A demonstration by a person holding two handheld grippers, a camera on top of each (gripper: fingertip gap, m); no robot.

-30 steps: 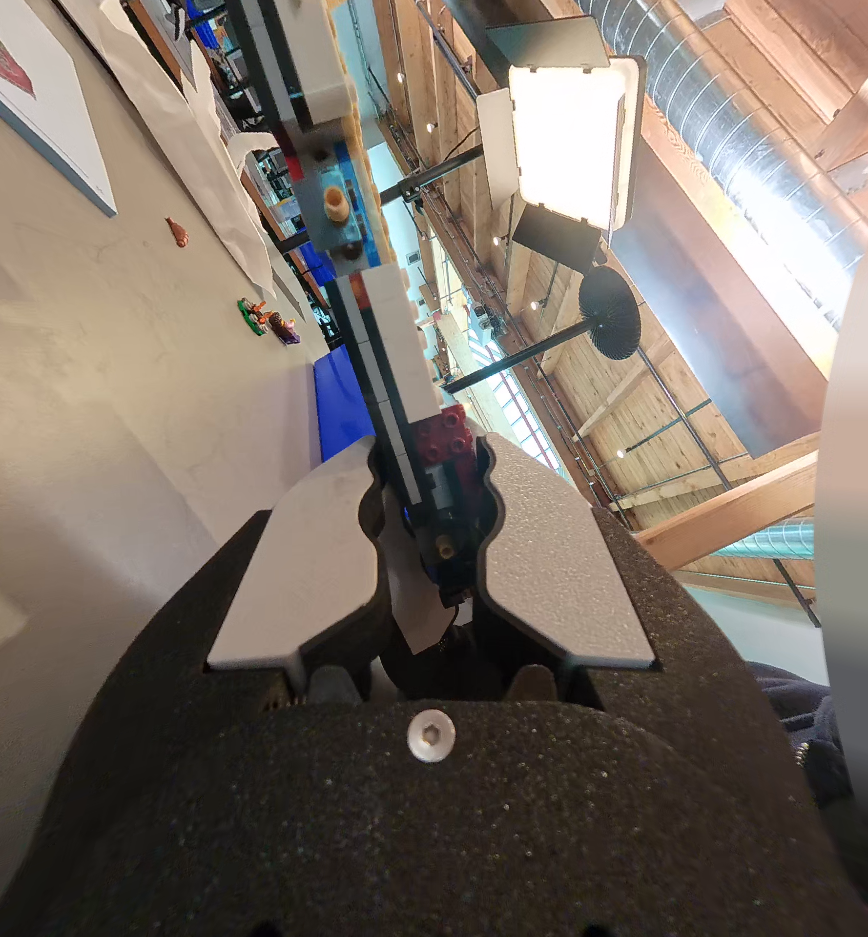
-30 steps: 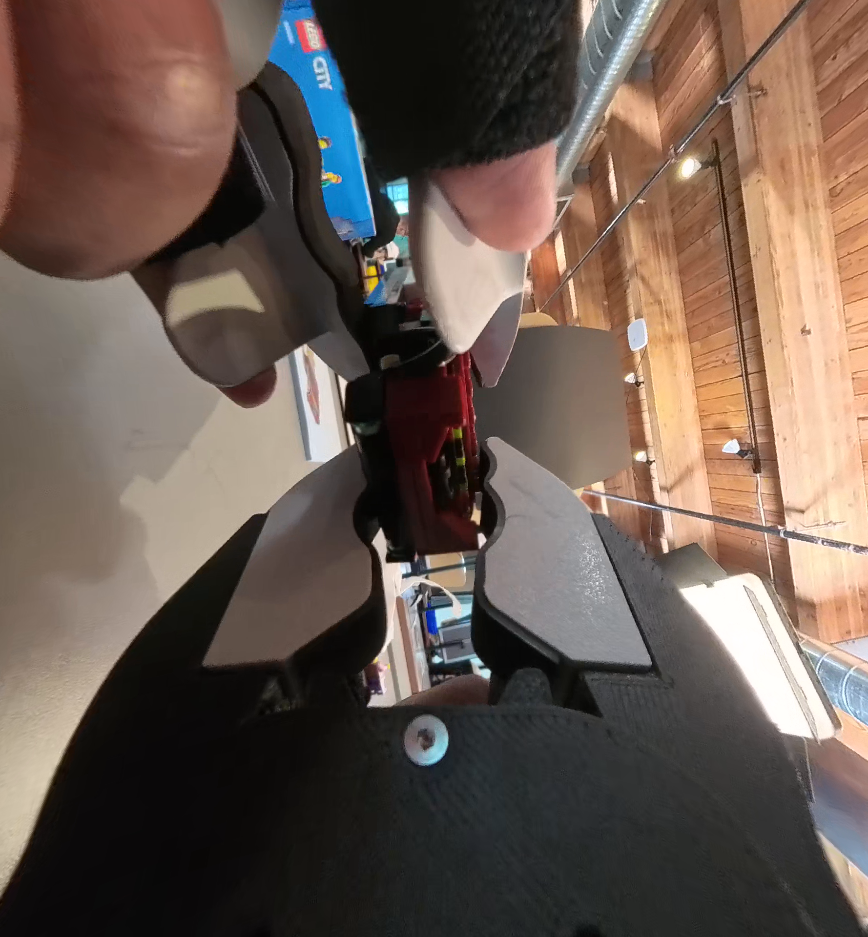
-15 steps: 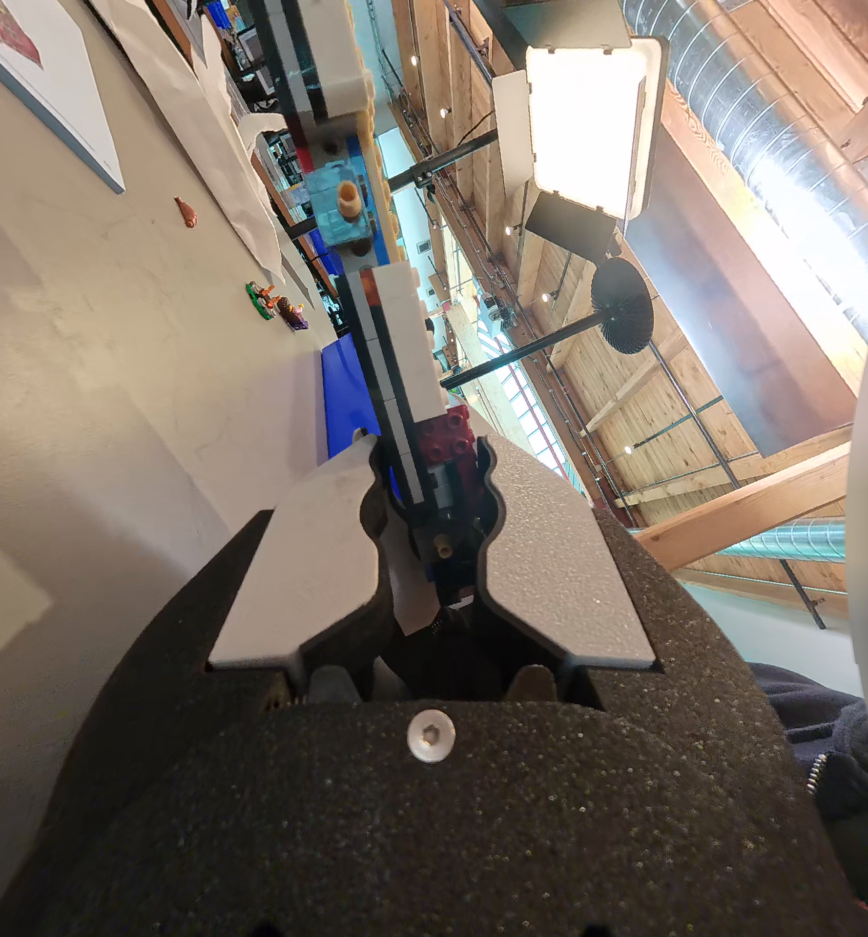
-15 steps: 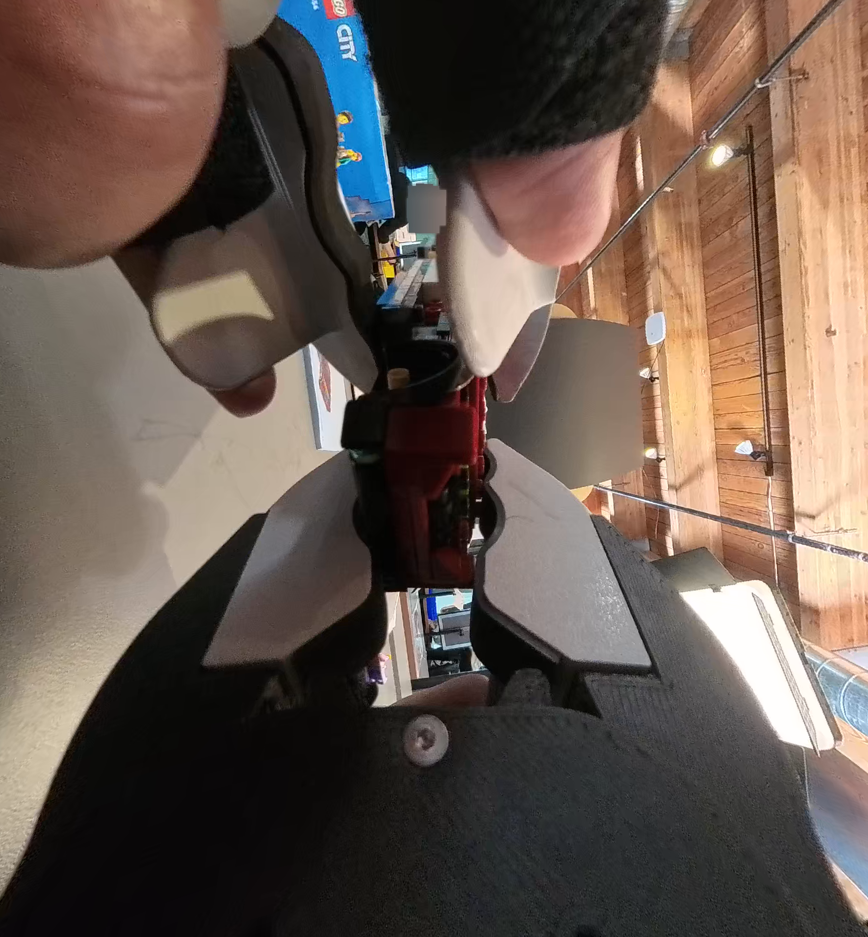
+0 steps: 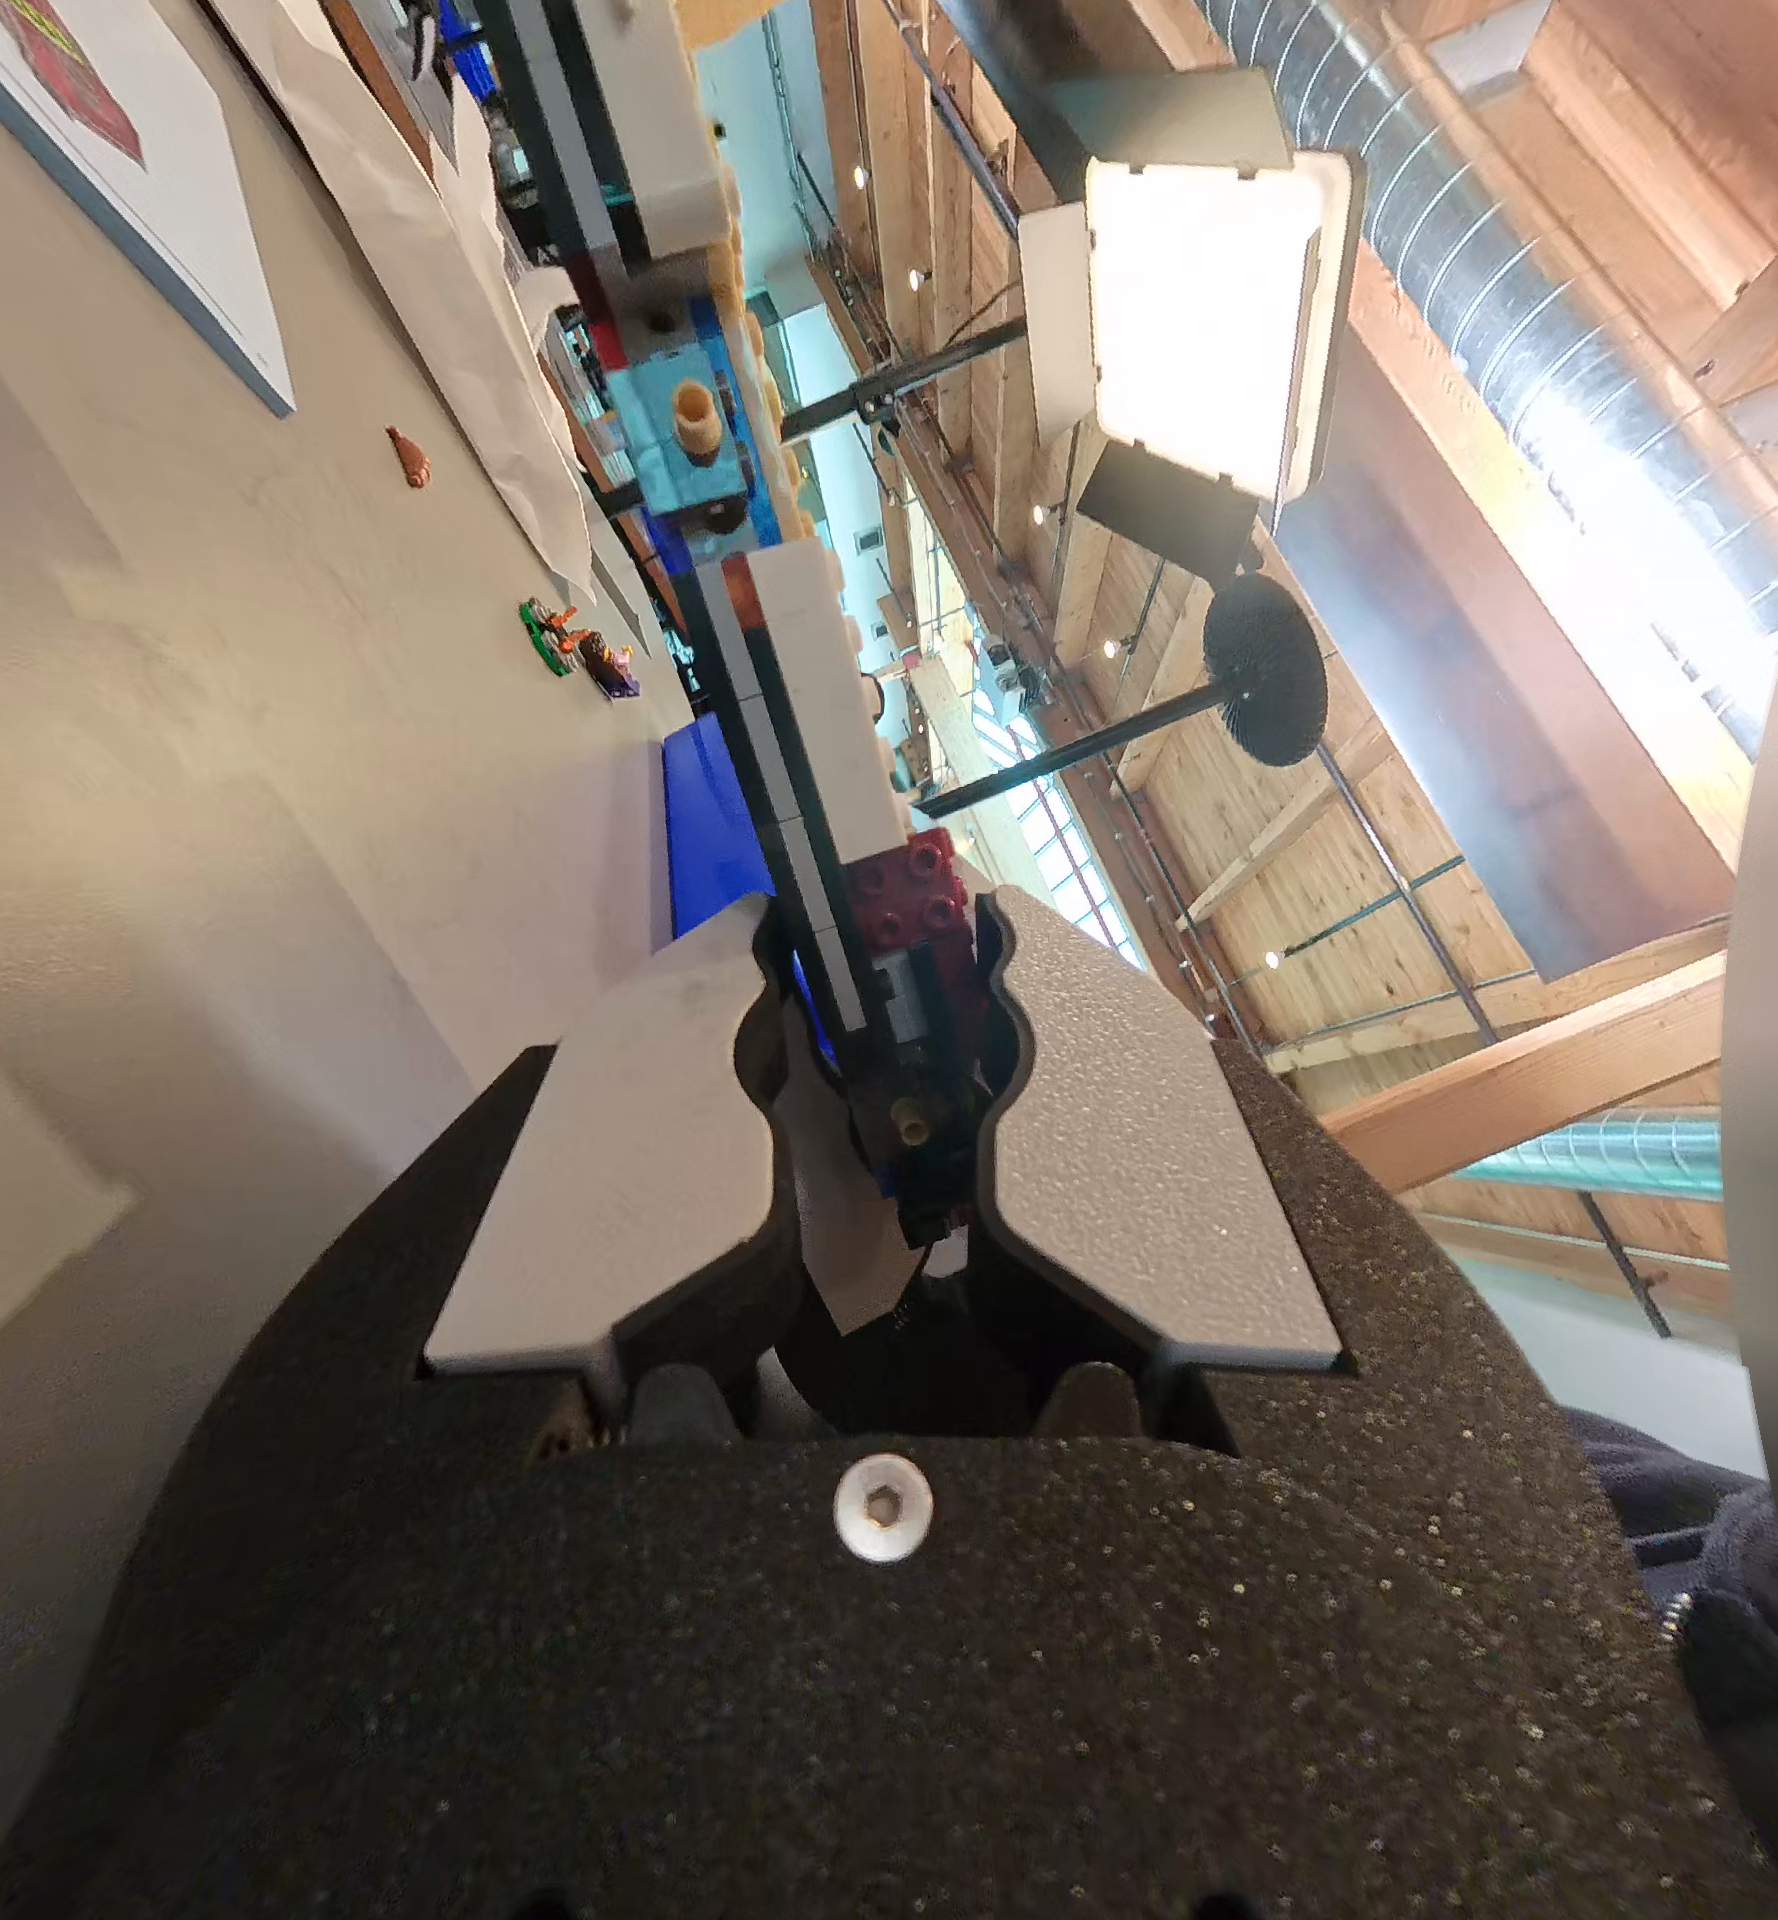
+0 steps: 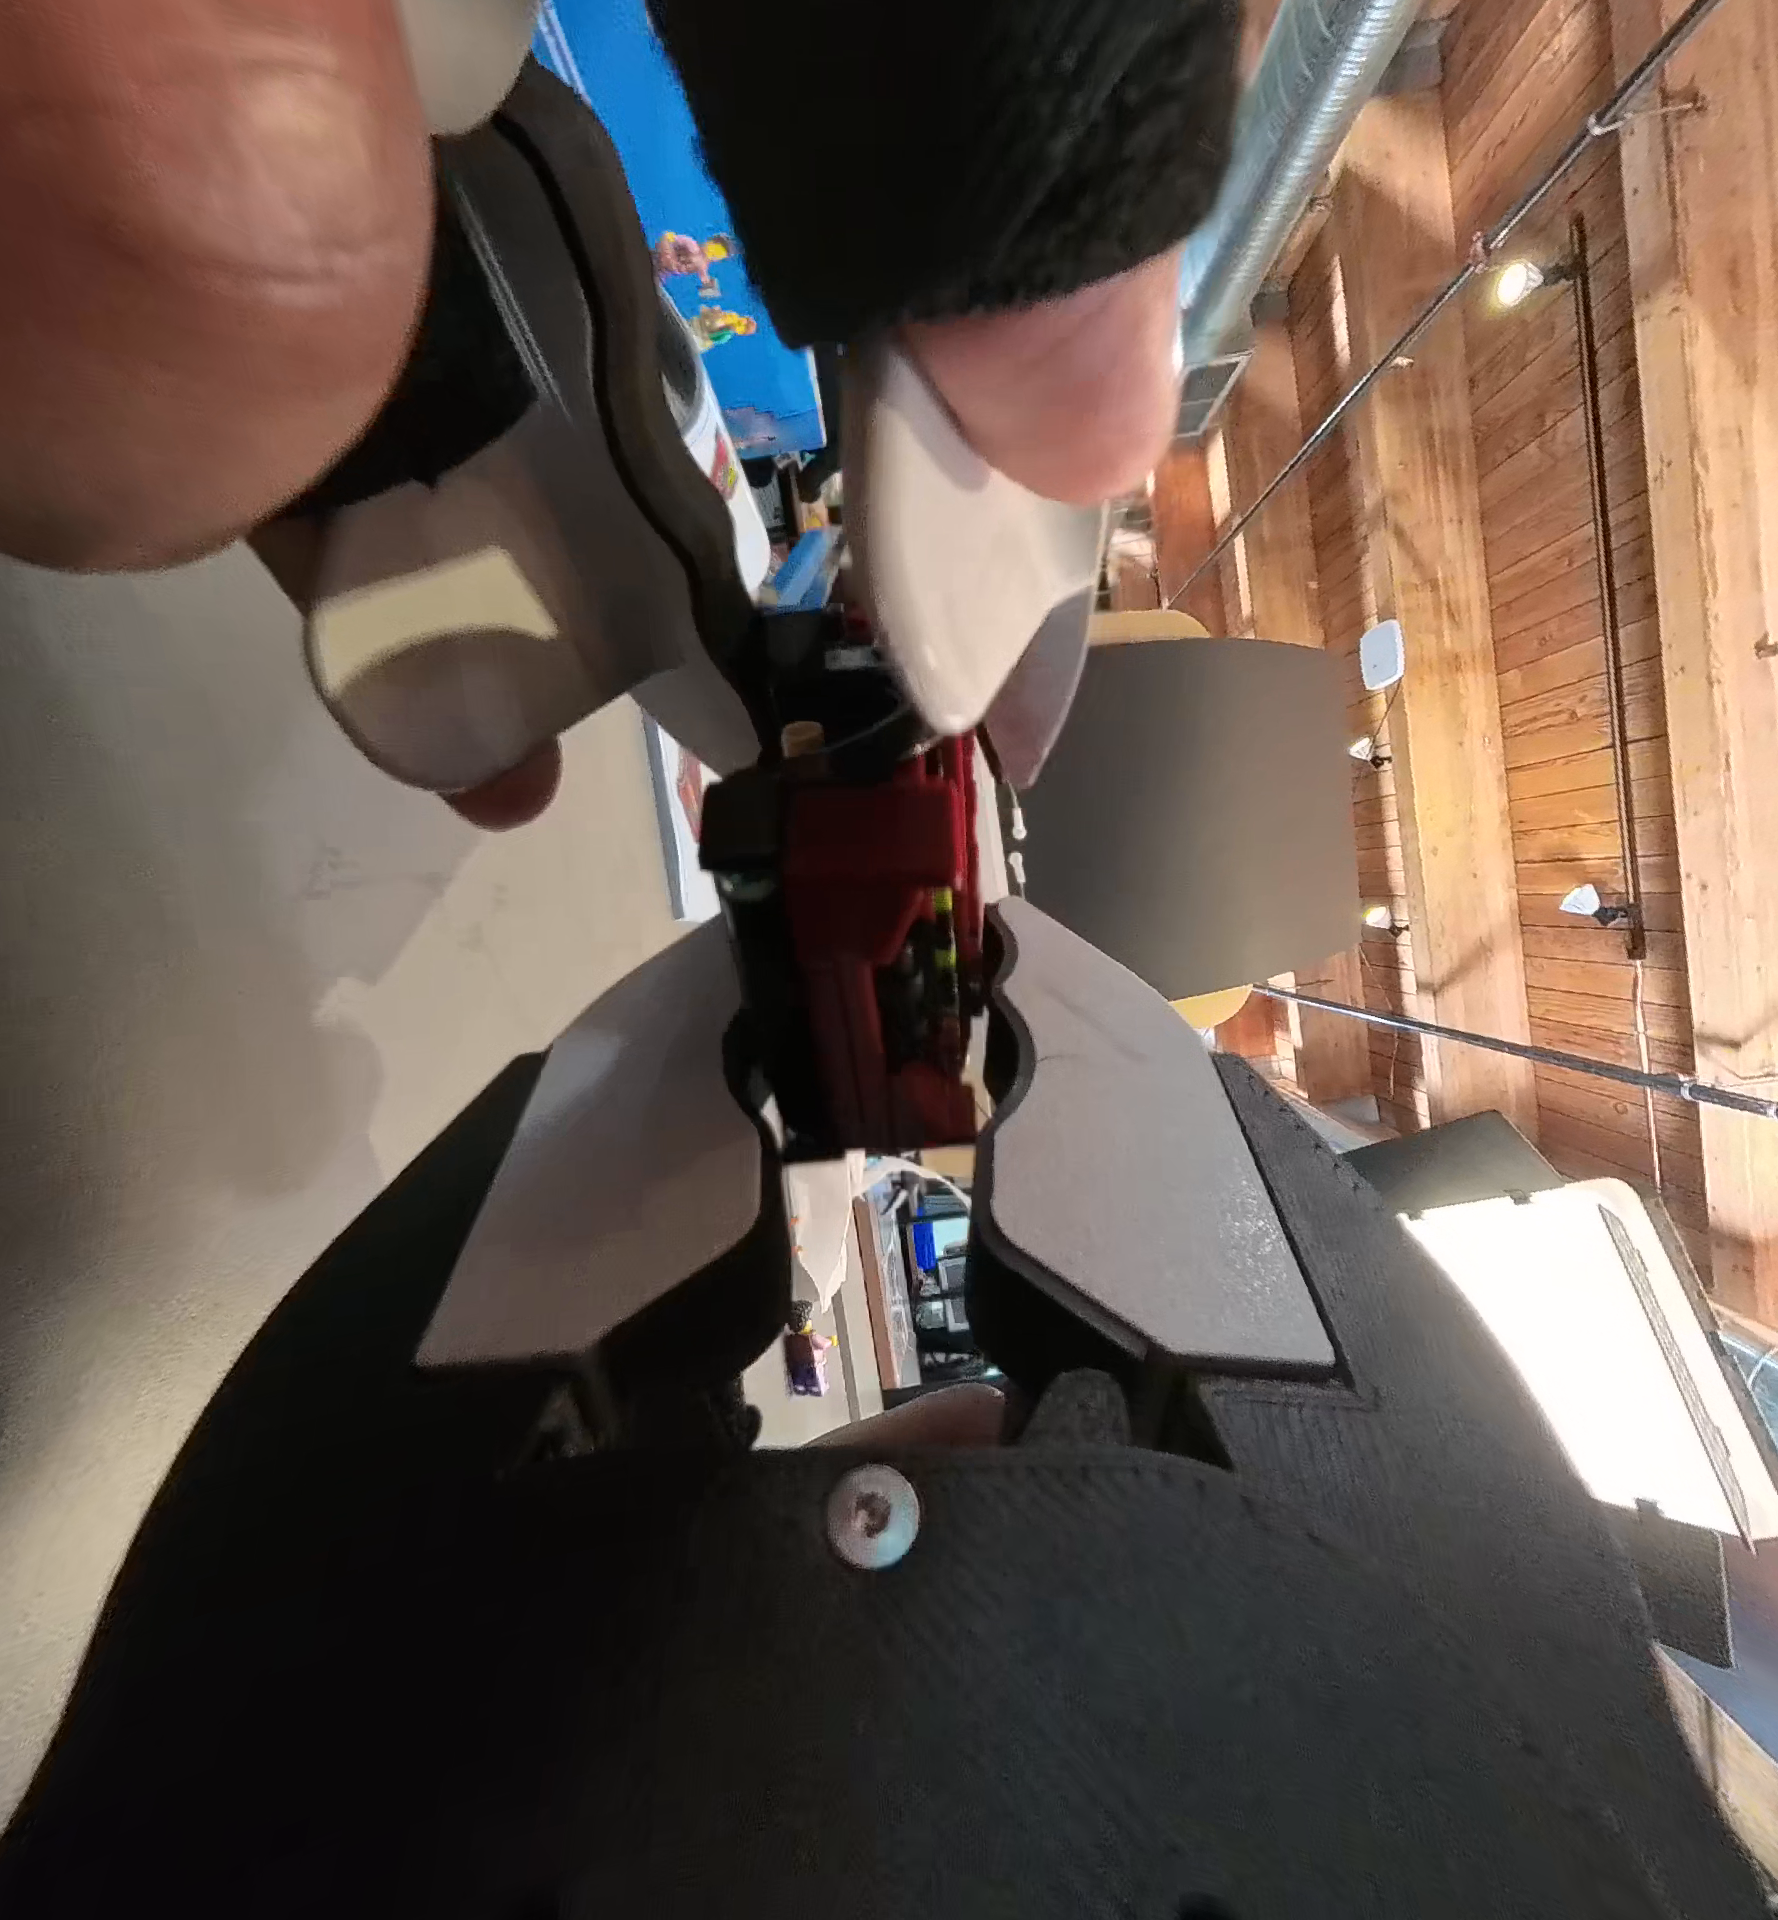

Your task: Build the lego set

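Left gripper (image 5: 880,1023): clamped on the dark-red end of a long toy-brick model (image 5: 812,717).
Right gripper (image 6: 869,1013): clenched on the same model's red-and-black end (image 6: 864,935).
Handling: likely light, rigid, prone to snapping apart; best held by solid ends.
Surroundings: minifigures (image 5: 578,649) on beige tabletop (image 5: 241,727) beside the model.

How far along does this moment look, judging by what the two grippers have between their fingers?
Done: a long toy-brick model in white, grey, black and dark red is largely assembled. In hand: the left gripper is clamped on one end of it, and the right gripper on a dark red and black brick section, opposite the left's fingers. Left: loose small pieces lie on the table.
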